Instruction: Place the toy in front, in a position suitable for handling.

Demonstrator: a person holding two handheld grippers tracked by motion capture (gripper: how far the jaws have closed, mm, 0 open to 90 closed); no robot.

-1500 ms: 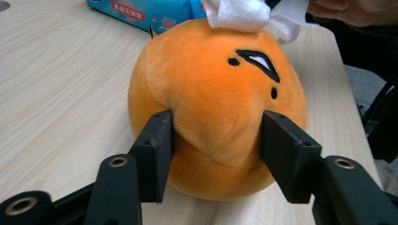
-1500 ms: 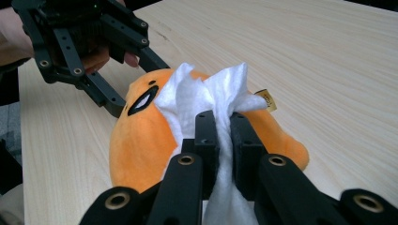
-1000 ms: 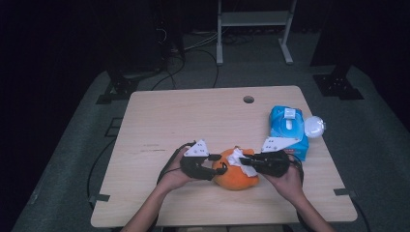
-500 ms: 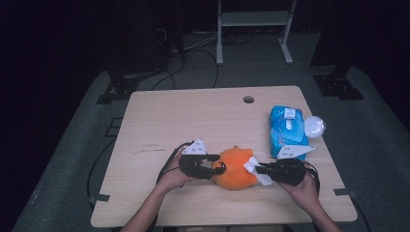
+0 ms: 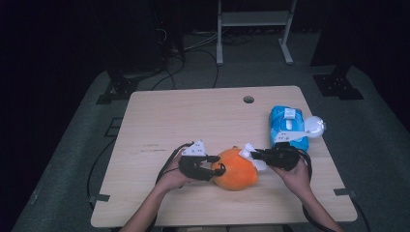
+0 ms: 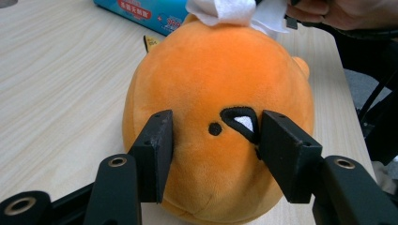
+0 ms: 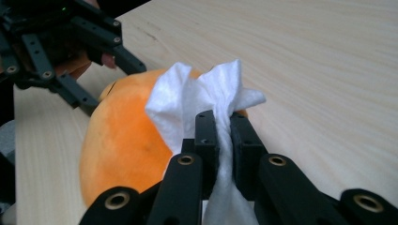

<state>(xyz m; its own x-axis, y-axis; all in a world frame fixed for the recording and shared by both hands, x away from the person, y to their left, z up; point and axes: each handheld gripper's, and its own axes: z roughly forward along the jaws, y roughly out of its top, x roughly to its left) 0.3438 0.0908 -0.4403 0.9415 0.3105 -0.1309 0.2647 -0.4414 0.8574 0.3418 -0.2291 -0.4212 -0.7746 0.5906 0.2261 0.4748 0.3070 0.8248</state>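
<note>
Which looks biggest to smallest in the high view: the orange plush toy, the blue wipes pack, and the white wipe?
1. Orange plush toy.
2. Blue wipes pack, not far behind the toy; it lies farther from the camera, so this order is unsure.
3. White wipe, clearly smallest, pinched in the right claw.

Table (image 5: 183,116) — upper and left parts of the frame bare wood, open passage for either hand; small round hole (image 5: 248,99) near the far edge. Lower centre crowded: orange plush toy (image 5: 235,169) sits between left gripper (image 5: 212,169) and right gripper (image 5: 251,155), no gap there. Right side blocked by blue wipes pack (image 5: 287,126) — white round object (image 5: 314,126) just beside it at the right edge. Narrow free strip along the near edge.
</note>
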